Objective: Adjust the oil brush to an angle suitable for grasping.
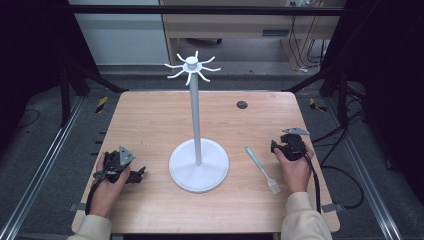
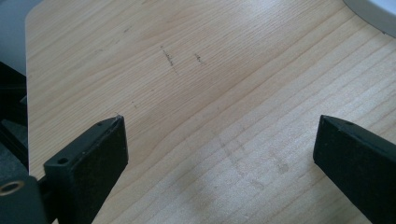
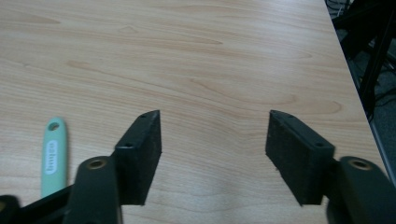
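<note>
The pale mint-green plastic handle of the small spatula (image 3: 53,154) is carrying a white oval label at the lower left of the right gripper view, its print too blurred to read, with a round hanging hole at the tip. In the high view the spatula (image 1: 262,169) is lying flat on the light wood-grain table (image 1: 150,120) right of centre, its whitish slotted head pointing toward the bottom edge, just beside the right hand. The right black two-jaw gripper (image 1: 276,146) is resting low on the table at centre right, the hand wrapping it from behind with a cream sleeve entering from the bottom; its flat matte jaws are standing spread wide with nothing between them. The left black two-jaw gripper (image 1: 142,173) is lying at lower left, jaws pointing toward the frame's middle, likewise parted and empty over bare wood. Between them the white round-based stand (image 1: 198,165) is rising as a slim pole to a crown of curved hooks.
</note>
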`<control>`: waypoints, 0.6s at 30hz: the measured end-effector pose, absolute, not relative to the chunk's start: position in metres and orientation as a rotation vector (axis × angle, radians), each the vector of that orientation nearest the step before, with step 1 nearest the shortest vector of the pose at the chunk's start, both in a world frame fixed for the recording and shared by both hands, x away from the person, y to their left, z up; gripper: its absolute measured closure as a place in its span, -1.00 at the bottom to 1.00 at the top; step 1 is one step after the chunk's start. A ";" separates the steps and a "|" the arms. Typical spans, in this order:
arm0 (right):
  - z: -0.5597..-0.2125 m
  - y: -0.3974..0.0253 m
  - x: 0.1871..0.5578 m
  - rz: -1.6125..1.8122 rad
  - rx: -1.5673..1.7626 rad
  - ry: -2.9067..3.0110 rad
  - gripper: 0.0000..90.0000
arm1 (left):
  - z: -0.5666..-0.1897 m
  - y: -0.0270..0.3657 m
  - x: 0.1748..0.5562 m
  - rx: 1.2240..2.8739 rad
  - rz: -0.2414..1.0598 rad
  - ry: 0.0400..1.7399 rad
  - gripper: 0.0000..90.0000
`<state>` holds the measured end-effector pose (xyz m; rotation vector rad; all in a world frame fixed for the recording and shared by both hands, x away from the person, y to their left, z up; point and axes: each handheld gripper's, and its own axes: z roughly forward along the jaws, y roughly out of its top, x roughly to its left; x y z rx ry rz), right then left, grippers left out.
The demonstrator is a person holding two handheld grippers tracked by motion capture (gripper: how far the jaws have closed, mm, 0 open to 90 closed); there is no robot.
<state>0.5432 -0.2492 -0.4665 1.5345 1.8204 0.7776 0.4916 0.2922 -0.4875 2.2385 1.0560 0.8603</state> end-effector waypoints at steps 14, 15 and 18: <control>-0.474 -0.218 0.542 0.780 1.437 2.067 0.84 | -0.488 0.290 0.492 2.246 0.859 1.042 -0.94; -0.475 -0.216 0.542 0.782 1.434 2.081 0.87 | -0.488 0.290 0.492 2.249 0.858 1.040 -0.94; -0.476 -0.211 0.542 0.772 1.403 2.122 0.95 | -0.488 0.290 0.491 2.247 0.857 1.043 -0.94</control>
